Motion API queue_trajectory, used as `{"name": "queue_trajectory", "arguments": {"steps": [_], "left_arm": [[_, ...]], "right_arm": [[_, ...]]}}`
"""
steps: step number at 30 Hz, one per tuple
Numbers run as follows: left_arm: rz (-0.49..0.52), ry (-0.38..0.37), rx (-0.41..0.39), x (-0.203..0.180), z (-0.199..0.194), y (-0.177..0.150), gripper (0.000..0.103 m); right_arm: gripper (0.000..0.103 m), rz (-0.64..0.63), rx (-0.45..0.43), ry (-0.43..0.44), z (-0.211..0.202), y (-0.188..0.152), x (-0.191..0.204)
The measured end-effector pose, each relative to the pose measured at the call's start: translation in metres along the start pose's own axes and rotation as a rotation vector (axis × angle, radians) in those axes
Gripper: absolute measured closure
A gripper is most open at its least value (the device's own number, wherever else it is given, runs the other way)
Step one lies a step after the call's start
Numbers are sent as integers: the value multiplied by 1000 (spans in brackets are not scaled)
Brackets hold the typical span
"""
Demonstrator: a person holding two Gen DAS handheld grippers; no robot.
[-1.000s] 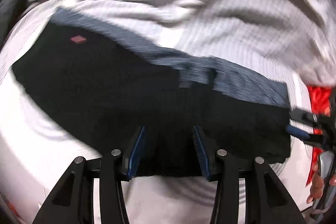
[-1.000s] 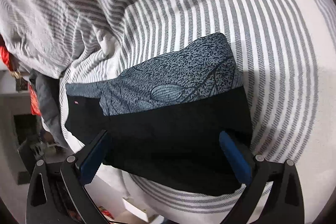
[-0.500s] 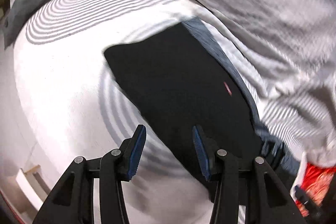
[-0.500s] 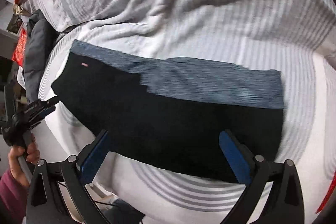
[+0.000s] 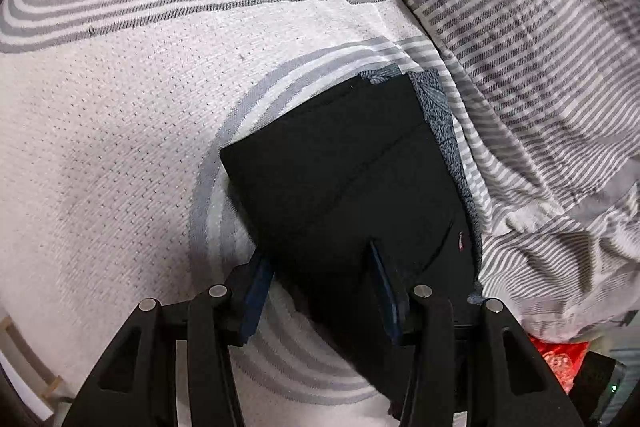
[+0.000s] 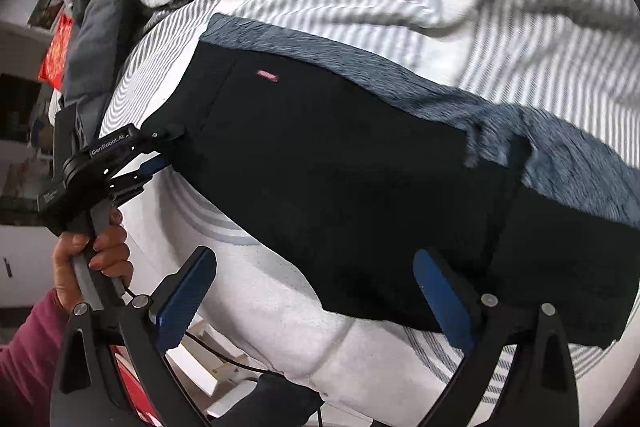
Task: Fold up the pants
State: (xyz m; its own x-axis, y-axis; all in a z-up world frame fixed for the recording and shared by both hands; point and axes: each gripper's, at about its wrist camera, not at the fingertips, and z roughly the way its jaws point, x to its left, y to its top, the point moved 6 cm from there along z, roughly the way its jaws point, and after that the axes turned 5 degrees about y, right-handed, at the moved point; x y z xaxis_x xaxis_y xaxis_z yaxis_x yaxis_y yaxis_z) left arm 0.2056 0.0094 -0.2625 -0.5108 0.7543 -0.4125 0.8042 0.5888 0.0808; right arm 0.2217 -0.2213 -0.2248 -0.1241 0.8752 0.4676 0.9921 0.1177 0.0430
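- Left gripper (image 5: 318, 271): fingers spread, blue pads facing each other. The near end of the pants (image 5: 352, 179) lies between and under the fingertips. The right-wrist view shows the same gripper (image 6: 160, 149) at the left end of the garment, its fingertips at the black fabric edge; whether they touch the cloth cannot be told.
- Left hand (image 6: 94, 251): wrapped around the gripper handle, a pink sleeve at the wrist.
- Right gripper (image 6: 314, 297): fingers spread wide, blue pads well apart. It hovers over the near edge of the pants (image 6: 340, 167); no fabric sits between the pads.
- Pants: folded into a long black rectangle lying flat on the striped bed sheet (image 5: 132, 115). A small pink label (image 6: 267, 75) sits on the black top surface near the left end.
- Patterned blue-grey fabric (image 6: 520, 131): projects from under the far long edge of the black layer.
- Crumpled striped duvet (image 5: 540, 67): bunched just beyond the far edge of the pants.
- Red item (image 5: 560, 357): near right, beside the duvet.
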Motion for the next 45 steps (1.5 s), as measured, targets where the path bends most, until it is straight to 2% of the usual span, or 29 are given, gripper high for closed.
{"name": "queue_trajectory", "arguments": {"steps": [5,7,13,16,17,19,23,29,33,38,45], "left_arm": [[6,-38,-6,-3,-2,4,55],[25,-32,-19,-8,-2,4,55],[56,33,-31,-17,8,6,55],[87,103,-68,-25,9,6,56],[101,116,-88,-29,7,5,66],[147,141,-127,-39,1,3,70],[321,210,-221,-67,-13,-6,74],[576,276,-324,-103,-29,-24,76],[677,305,-360,-118,-29,-34,76],[726,309,-370,-123,-29,-36,76],[730,307,-361,-118,-29,-37,76]], "right_arm": [[5,-3,13,17,5,11,12],[6,-13,12,21,6,14,17],[6,-15,11,36,6,29,24],[6,-1,10,39,4,43,24],[6,1,12,37,4,50,24],[6,-6,18,36,2,66,28],[6,-56,34,32,-3,103,44],[6,-125,160,49,7,154,80],[5,-116,252,54,24,179,102],[5,-89,342,72,55,192,128],[5,-187,443,-33,106,194,155]]}}
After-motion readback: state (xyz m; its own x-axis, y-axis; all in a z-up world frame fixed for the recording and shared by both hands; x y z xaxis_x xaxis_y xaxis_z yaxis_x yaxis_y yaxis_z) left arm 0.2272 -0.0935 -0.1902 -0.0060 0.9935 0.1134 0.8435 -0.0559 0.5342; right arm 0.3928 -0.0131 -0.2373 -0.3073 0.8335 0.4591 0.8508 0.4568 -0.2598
